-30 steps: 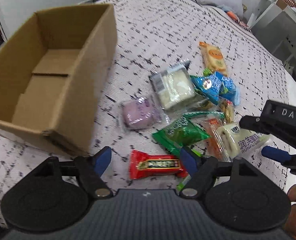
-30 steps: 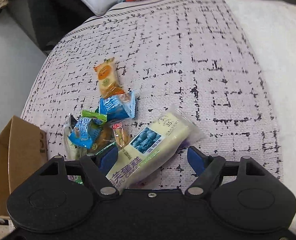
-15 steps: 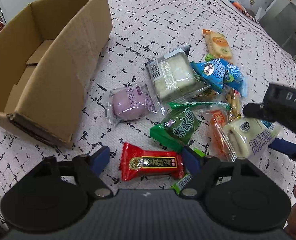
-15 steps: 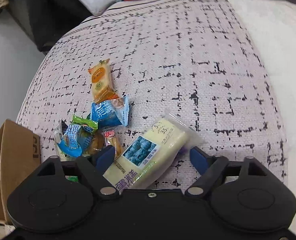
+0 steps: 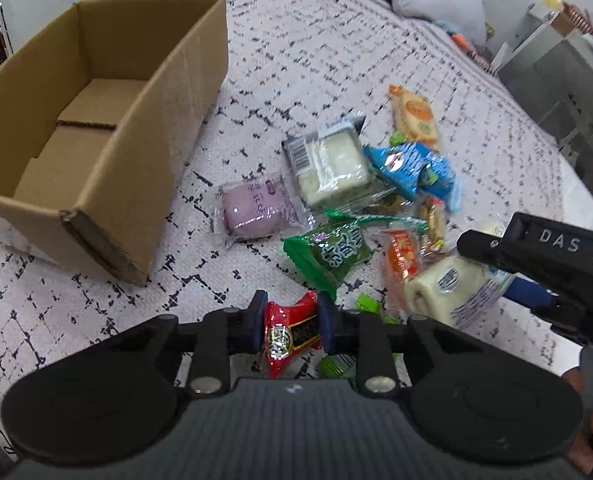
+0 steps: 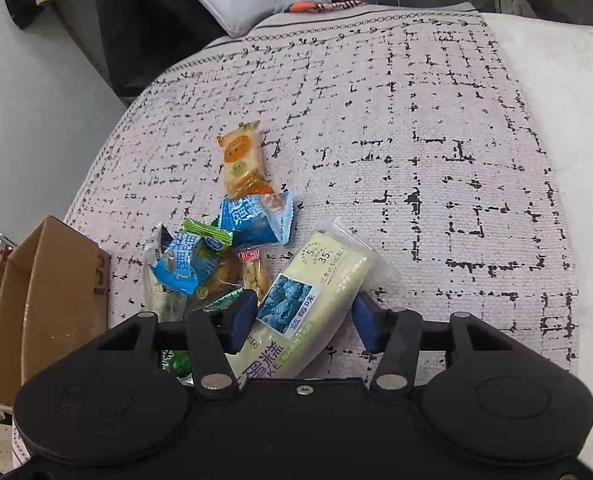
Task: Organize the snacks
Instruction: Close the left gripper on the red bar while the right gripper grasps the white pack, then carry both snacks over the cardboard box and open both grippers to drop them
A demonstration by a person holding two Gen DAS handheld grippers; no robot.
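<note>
2 grippers, 2 packs in play. Left gripper (image 5: 292, 326) has its jaws clamped across the middle of the red pack (image 5: 291, 334), low over the cloth (image 5: 316, 40), near the box (image 5: 96, 128) corner. Right gripper (image 6: 302, 316) straddles the cake pack (image 6: 308, 304); left pad touches the wrapper, right pad sits at its edge, so jaws look apart or just closing, no squeeze visible.

Handling guess: both light. Red pack is crinkly foil, slick, firm filling; mid-body pinch looks fine. Cake pack is soft and crushable with a loose, slippery film; take it across the short width at mid-length, light force. Avoid the sealed ends, they will fold and slip. Remaining packs lie piled between both grippers. Box looks empty.
</note>
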